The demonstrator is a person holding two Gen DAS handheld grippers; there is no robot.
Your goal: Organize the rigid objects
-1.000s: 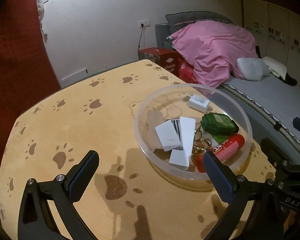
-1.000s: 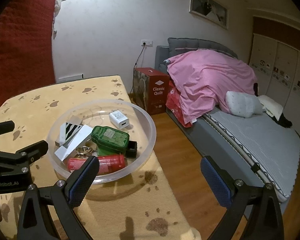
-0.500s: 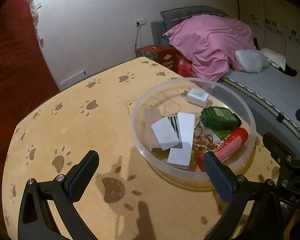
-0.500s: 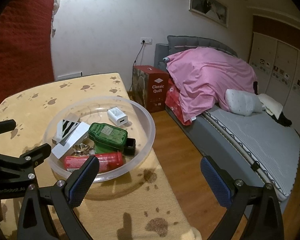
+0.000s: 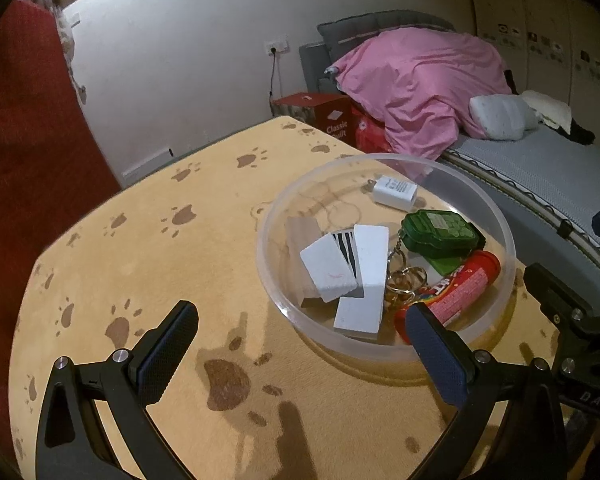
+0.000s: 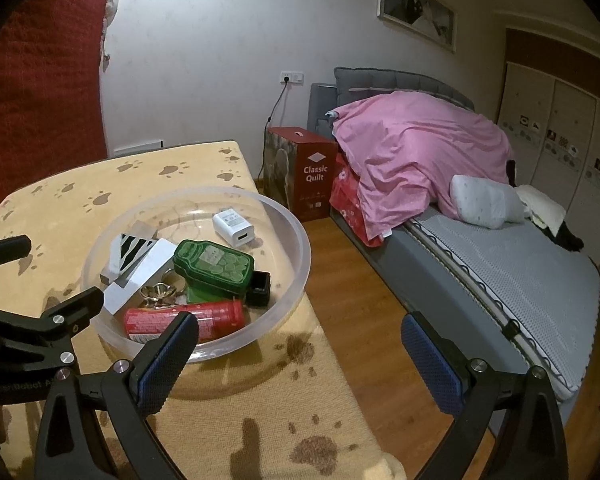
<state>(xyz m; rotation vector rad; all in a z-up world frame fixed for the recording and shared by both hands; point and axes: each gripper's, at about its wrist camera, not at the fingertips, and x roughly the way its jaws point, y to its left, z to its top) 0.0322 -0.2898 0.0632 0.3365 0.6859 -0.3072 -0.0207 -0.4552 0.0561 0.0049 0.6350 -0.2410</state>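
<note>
1. A round clear plastic bowl [image 5: 386, 332] is seen on the tan paw-print tablecloth [image 5: 140, 248], near the table's right edge.
2. In the bowl, a red cylindrical candy tube [image 5: 456, 290] is laid on its side at the near right; in the left wrist view its long axis runs from near left to far right.
3. A green jar-shaped tin [image 5: 440, 232] is placed just beyond the tube, and a white USB charger block [image 5: 394, 192] lies at the far side.
4. White rectangular blocks [image 5: 364, 276] and a black-and-white striped card [image 6: 132, 249] are stacked on the bowl's left side, with metal key rings [image 5: 404, 280] between them and the tube.
5. The left gripper [image 5: 302, 350] and the right gripper [image 6: 300, 354] are both held wide apart, with nothing grasped, hovering at the bowl's near side.
6. "Classic Quilt" is printed on the red cardboard box [image 6: 312, 172] beside the bed.
</note>
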